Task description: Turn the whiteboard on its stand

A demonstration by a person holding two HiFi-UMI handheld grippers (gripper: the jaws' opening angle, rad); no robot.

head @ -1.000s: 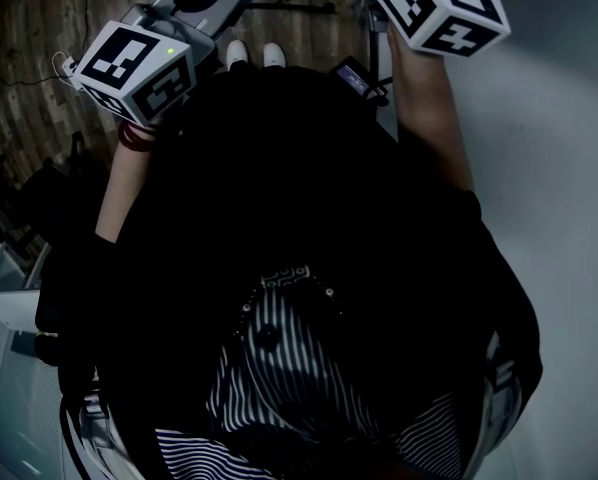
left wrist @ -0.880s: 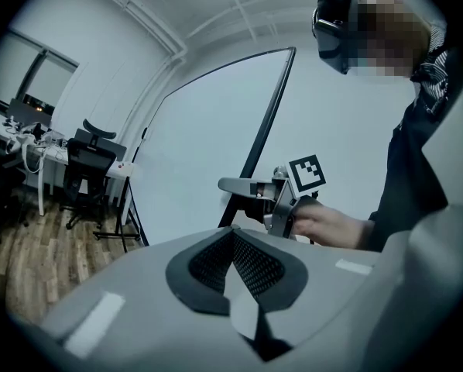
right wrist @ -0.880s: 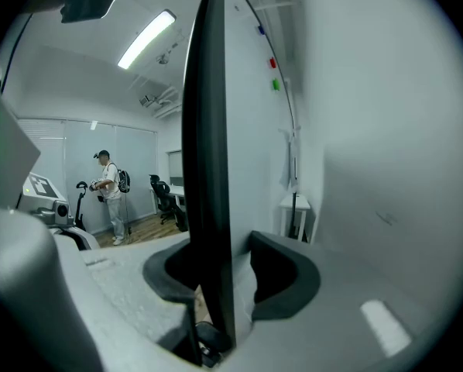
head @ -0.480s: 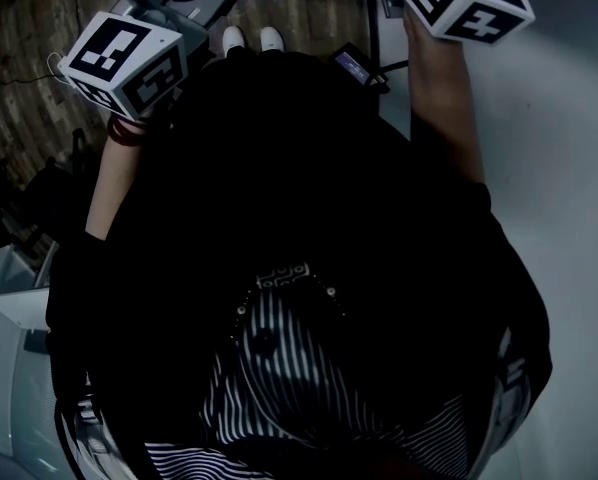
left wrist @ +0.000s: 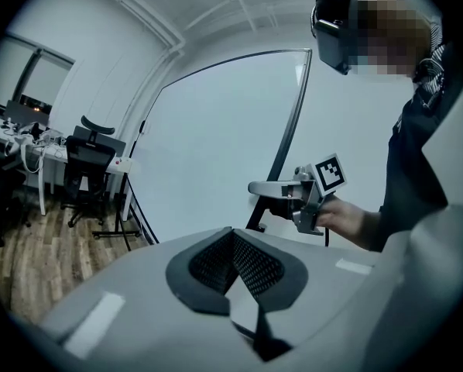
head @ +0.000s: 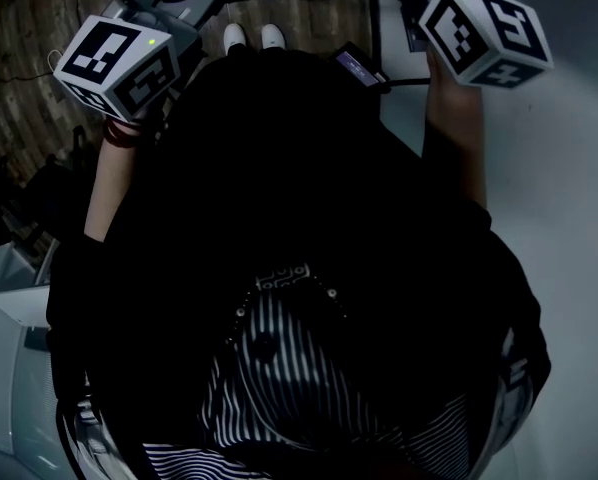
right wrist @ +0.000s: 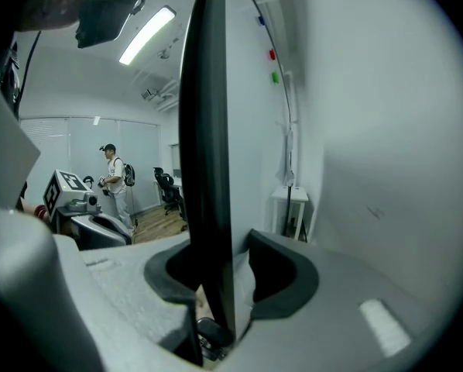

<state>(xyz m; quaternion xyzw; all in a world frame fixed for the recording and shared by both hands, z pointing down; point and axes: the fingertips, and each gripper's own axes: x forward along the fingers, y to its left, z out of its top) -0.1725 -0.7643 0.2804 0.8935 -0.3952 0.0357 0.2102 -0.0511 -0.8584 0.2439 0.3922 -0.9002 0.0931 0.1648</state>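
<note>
We see the large white whiteboard (left wrist: 216, 130) with its thin black frame standing upright over the brown wood-plank floor (left wrist: 38, 242). It fills the middle of the left gripper view. The right tool (right wrist: 224, 273) is clamped on the board's black side edge. In the right gripper view the frame runs straight up between the two dark foam pads (right wrist: 286, 270), with no gap on the left one. From the left gripper view we see that same tool biting the board's right edge partway up, with a bare hand (left wrist: 344, 217) behind it.

The left tool (left wrist: 233, 242) has its jaws together, the black mesh faces meeting at the tip with nothing between them. It is held apart from the board and points toward its white face.

A black office chair (left wrist: 88, 161) stands to the board's left. The thin black bars (left wrist: 119, 227) low beside it may be the stand's foot, though the dim view leaves us unsure. In the head view a pair of white shoes (head: 249, 36) shows on the floor between the two tools.
</note>
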